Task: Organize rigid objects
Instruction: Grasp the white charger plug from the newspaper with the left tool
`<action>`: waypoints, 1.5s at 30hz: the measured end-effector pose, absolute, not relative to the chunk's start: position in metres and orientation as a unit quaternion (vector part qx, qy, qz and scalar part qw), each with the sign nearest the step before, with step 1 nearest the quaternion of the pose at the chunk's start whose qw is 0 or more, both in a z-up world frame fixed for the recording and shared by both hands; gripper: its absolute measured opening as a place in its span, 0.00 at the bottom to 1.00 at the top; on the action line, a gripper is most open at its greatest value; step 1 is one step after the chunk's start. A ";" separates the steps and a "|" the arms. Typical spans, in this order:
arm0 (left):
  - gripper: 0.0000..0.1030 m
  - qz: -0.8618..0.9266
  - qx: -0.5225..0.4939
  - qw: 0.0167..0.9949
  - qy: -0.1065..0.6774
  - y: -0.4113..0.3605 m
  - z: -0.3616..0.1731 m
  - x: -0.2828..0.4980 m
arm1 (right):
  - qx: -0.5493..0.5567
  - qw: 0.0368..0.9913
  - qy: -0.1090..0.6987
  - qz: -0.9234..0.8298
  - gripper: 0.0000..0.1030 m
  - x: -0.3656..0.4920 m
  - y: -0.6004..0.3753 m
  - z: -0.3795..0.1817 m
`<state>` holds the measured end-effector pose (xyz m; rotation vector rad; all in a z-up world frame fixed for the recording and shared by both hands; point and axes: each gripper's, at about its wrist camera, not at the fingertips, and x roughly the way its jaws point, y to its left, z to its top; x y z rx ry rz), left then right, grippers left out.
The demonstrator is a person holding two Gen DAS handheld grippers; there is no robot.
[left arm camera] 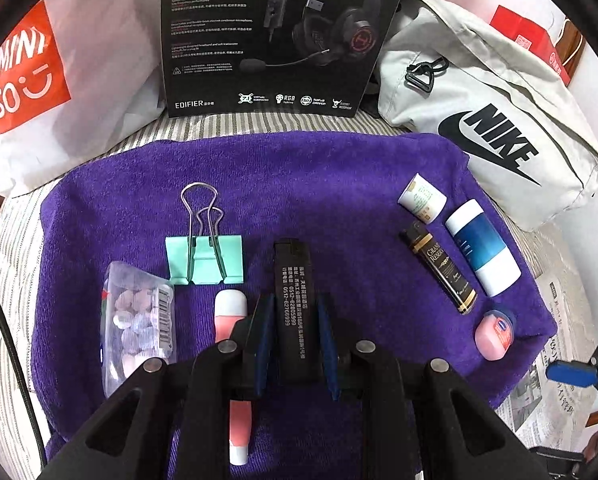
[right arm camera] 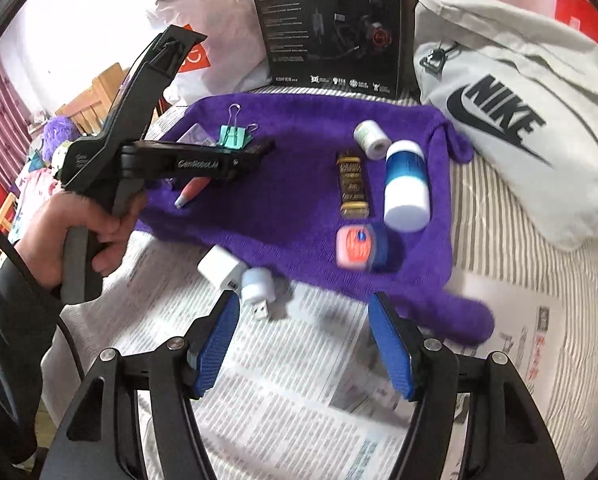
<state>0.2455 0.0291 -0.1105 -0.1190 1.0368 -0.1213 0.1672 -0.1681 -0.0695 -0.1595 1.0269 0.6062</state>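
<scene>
Striped bedding (left arm camera: 219, 124) covers the work surface, with a purple towel (left arm camera: 299, 184) spread over it and newspaper (right arm camera: 283, 360) laid along the towel's near edge. Behind the towel stand a black headset box (left arm camera: 275, 32), a white Miniso bag (left arm camera: 31, 76) and a grey Nike pouch (left arm camera: 491, 120). The left gripper (left arm camera: 295, 340) points steeply down over the towel, its blue pads pressed against the sides of a slim black bar with white print (left arm camera: 289, 280), jaws nearly closed on it; whether the bar's far end touches the towel cannot be told. Just left of the bar lies a pink tube with white ends (left arm camera: 231, 316), partly hidden under the gripper, and farther left a clear bag of pale tablets (left arm camera: 139, 320). A mint binder clip (left arm camera: 205, 258) lies beyond them. On the towel's right side lie a small white tube (left arm camera: 421, 198), a blue and white bottle (left arm camera: 483, 248), a black and gold tube (left arm camera: 443, 272) beside the bottle, and a pink round tin with a blue lid (left arm camera: 495, 332) nearest the edge. The right gripper (right arm camera: 303, 344) hovers over the newspaper with its jaws about half open and nothing between them. Just ahead of it, on the paper beside the towel's edge, sit a white charger block (right arm camera: 219, 266) and a small white USB plug (right arm camera: 257, 286), touching each other. A person's hand (right arm camera: 79, 236) grips the left gripper's handle.
</scene>
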 end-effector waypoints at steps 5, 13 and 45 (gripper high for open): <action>0.34 -0.068 -0.071 0.862 0.498 0.029 -0.109 0.236 | -0.057 0.824 0.489 0.280 0.64 0.156 -0.178 -0.071; 0.38 -0.075 -0.067 0.881 0.463 0.014 -0.071 0.177 | -0.024 0.824 0.499 0.266 0.65 0.137 -0.199 -0.072; 0.49 -0.020 0.009 0.874 0.486 -0.061 -0.120 0.140 | 0.045 0.811 0.529 0.247 0.72 0.105 -0.249 -0.105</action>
